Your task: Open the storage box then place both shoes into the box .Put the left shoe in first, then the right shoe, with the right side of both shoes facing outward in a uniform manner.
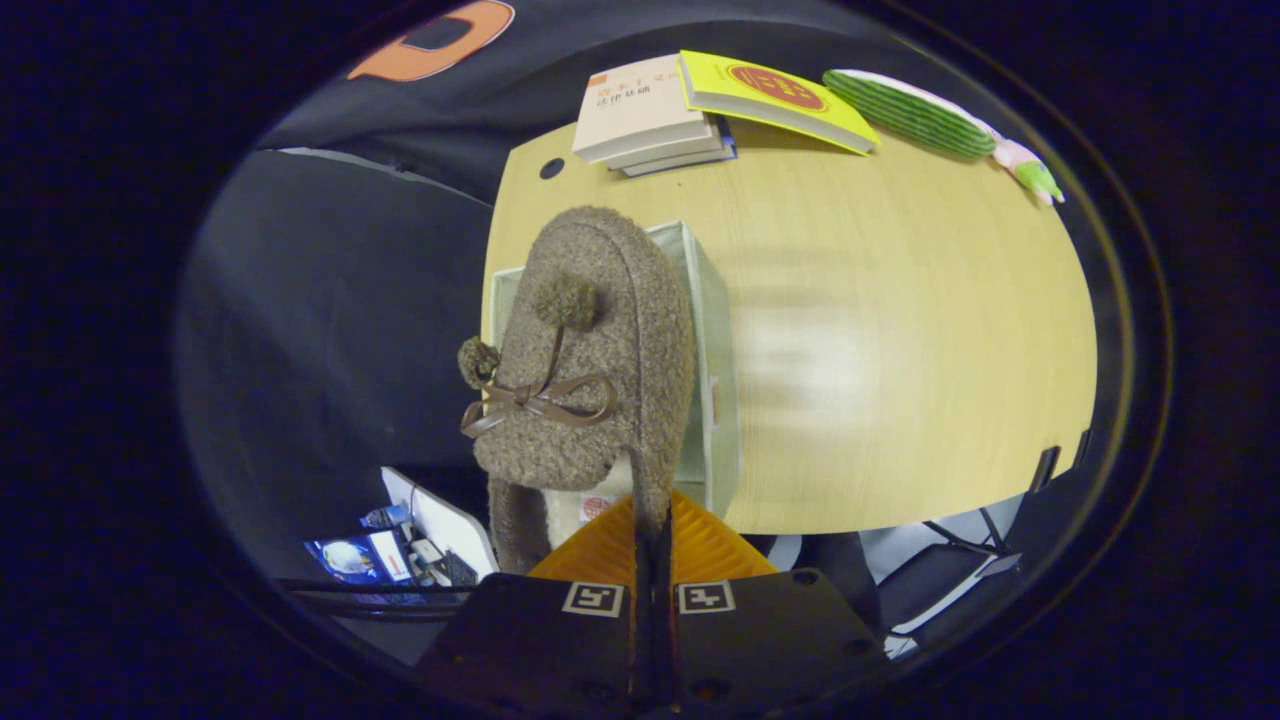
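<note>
**Slipper in the air, box waiting below**

The gripper (652,545) has its fingers pressed together on the heel edge of a fuzzy brown slipper (590,370), toe pointing away, pompoms and bow on top. The slipper hangs over the open storage box (712,330), which sits on the table (900,330) near its edge. The grip is thin, just a pinch of the collar (soft fleece, I'd guess it slides), so the shoe could swing or slip out before it is lined up. It could also catch the box wall and go in crooked, facing the wrong way. Which shoe this is, I can't tell. Beyond the box lie stacked books (650,120), a yellow book (775,98) and a green striped plush toy (915,112), all well apart from the drop zone.
</note>
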The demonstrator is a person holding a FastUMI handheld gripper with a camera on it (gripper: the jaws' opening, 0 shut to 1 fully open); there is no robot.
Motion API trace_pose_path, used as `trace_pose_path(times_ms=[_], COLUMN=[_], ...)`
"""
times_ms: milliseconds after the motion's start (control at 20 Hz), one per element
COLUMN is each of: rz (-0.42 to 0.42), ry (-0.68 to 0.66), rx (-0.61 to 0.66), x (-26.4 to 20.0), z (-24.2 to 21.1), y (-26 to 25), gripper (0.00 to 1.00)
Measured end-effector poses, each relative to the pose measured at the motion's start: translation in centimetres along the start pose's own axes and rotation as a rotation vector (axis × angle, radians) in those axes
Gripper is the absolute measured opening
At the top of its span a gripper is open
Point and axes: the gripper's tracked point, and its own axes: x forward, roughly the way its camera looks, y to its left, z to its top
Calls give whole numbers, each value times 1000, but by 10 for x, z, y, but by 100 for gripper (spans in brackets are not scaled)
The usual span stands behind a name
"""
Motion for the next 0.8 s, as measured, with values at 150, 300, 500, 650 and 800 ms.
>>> trace_pose_path(times_ms=[150, 300, 500, 650, 800], rz=[-40, -49, -63, -76, -70], ry=[32, 47, 65, 61, 34], rx=[34, 52, 103, 88, 75], x=[20, 38, 52, 56, 53], z=[-1, -1, -1, -3, 3], y=[3, 4, -3, -6, -5], gripper=[6, 6, 6, 10, 18])
